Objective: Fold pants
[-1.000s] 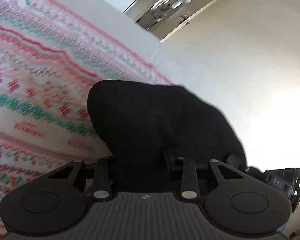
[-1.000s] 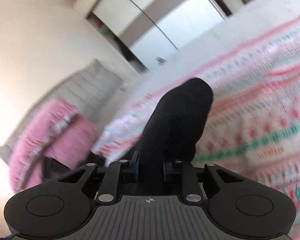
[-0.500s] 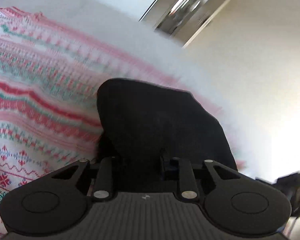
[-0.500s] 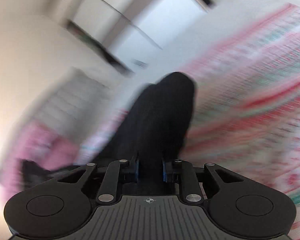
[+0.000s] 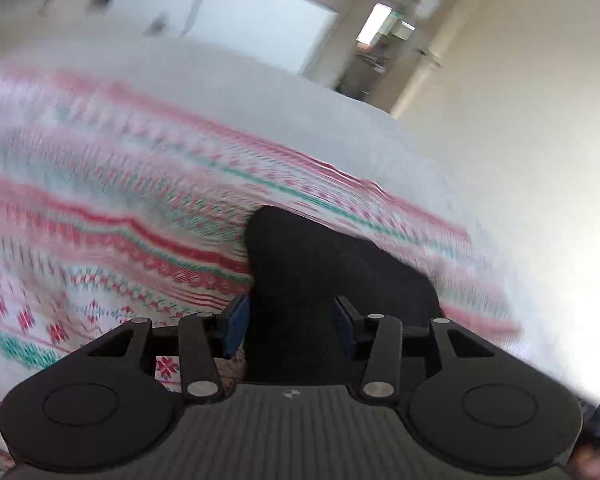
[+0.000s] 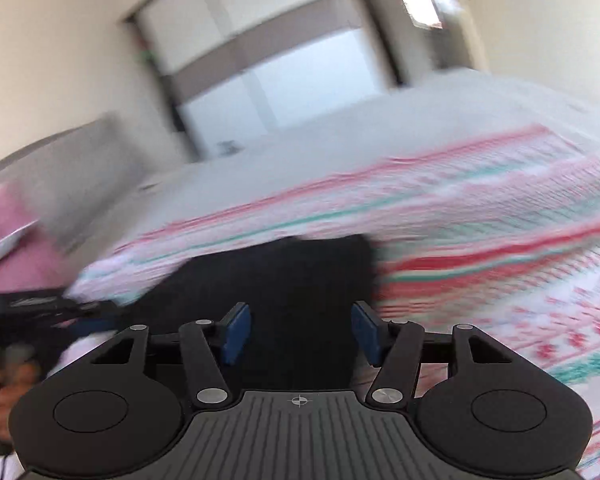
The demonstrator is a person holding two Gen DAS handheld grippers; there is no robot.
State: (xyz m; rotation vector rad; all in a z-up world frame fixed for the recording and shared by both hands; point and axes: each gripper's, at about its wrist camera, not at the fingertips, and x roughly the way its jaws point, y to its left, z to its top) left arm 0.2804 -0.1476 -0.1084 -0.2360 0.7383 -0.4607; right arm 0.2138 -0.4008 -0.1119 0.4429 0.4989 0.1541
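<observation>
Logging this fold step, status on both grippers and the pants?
Left gripper open, fingers either side of the black pants. Right gripper open too. Pants on the patterned blanket. Nothing in the way.

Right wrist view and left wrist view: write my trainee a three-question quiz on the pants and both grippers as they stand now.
1. True or false: the right gripper has its fingers spread apart around the black pants.
2. What do the pants lie on? A) bare floor B) patterned blanket C) chair
3. Fill in: the left gripper has its blue pads on either side of the ____.

Key: 1 true; 2 B; 3 pants.
</observation>
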